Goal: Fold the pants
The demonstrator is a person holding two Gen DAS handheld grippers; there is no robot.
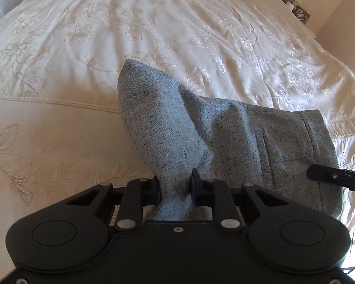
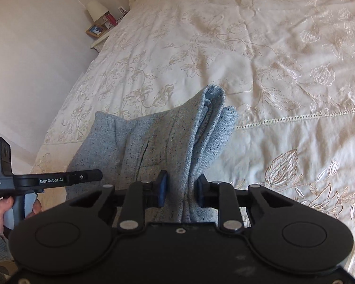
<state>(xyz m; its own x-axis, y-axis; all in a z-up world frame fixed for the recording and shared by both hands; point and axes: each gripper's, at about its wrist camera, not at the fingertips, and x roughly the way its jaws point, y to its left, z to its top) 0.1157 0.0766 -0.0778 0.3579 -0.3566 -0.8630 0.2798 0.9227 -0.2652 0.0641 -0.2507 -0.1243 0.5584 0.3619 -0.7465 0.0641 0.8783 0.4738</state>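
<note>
Grey speckled pants (image 1: 224, 130) lie bunched on a cream embroidered bedspread (image 1: 82, 47), near its front edge. My left gripper (image 1: 176, 187) is shut on a raised fold of the cloth, which rises to a peak ahead of the jaws. A pocket slit and the waistband show to the right, where one finger of the right gripper (image 1: 331, 177) reaches in. In the right wrist view my right gripper (image 2: 182, 187) is shut on a thick bunch of layered pants (image 2: 130, 146) edges. The left gripper (image 2: 59, 179) is at the left there, held by a hand (image 2: 4, 210).
The bedspread (image 2: 272, 59) stretches far ahead in both views. A bedside table with a lamp (image 2: 97, 9) and a picture frame (image 2: 95, 30) stands by the wall at the bed's side. A seam with an openwork band (image 1: 59, 103) crosses the cover.
</note>
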